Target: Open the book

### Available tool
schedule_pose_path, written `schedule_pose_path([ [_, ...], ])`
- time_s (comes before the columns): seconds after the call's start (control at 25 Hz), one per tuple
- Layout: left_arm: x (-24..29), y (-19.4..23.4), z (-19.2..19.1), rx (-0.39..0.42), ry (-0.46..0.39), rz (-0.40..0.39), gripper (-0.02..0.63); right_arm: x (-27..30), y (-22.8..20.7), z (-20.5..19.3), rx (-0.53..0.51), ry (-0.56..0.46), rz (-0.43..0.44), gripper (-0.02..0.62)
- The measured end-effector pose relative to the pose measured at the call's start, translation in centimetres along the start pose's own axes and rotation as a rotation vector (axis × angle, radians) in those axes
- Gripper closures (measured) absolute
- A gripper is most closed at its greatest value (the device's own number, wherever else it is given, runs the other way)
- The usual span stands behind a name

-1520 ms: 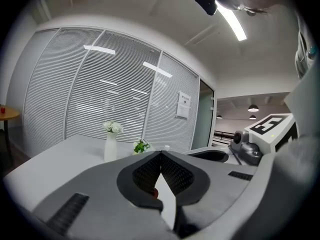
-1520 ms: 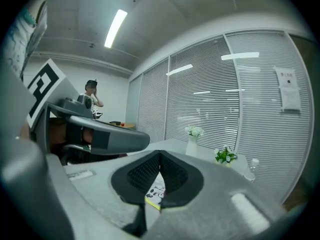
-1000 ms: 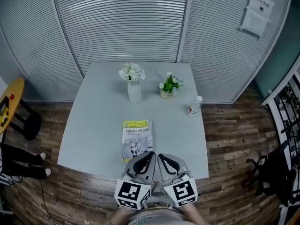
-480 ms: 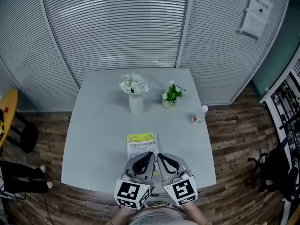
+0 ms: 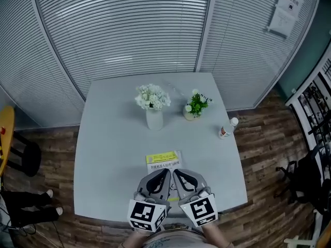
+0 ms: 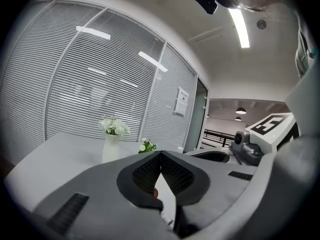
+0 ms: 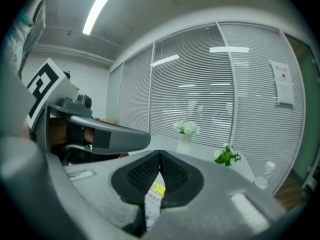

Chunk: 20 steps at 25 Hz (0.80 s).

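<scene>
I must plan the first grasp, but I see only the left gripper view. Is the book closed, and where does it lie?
Observer: In the head view the book lies closed, cover up, on the table.
Operator: Where are the tools relative to it?
Observer: The left tool and right tool sit side by side and hide its near end.
Operator: Is the right tool open?
Observer: No, the right gripper view shows its jaws together, with nothing between them.
</scene>
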<state>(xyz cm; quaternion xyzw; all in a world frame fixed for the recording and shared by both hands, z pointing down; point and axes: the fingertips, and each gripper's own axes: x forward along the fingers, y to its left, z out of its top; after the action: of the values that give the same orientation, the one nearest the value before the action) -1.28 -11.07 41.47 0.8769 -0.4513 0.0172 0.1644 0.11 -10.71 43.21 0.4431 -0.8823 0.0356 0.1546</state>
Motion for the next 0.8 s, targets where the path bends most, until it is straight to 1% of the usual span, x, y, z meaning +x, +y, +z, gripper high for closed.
schedule_pose_path([
  [0.24,0.4,2.1,-1.6,-0.036,0.049,-0.037,0.607,1.8,0.0,-0.1,0.025,0.042,-0.046,0.594],
  [0.4,0.8,2.5,-2.3,-0.033,0.067,-0.042,0.607,1.9,-0.4,-1.4,0.029,0.053,-0.061,0.594],
  [0.6,1.8,1.0,-2.3,-0.019,0.074,-0.034,0.607,0.6,-1.9,-2.0,0.038,0.05,-0.064,0.594],
  [0.8,2.7,-1.0,-1.6,-0.022,0.057,0.004,0.607,-0.9,-3.5,-1.4,0.015,0.039,-0.017,0.594],
])
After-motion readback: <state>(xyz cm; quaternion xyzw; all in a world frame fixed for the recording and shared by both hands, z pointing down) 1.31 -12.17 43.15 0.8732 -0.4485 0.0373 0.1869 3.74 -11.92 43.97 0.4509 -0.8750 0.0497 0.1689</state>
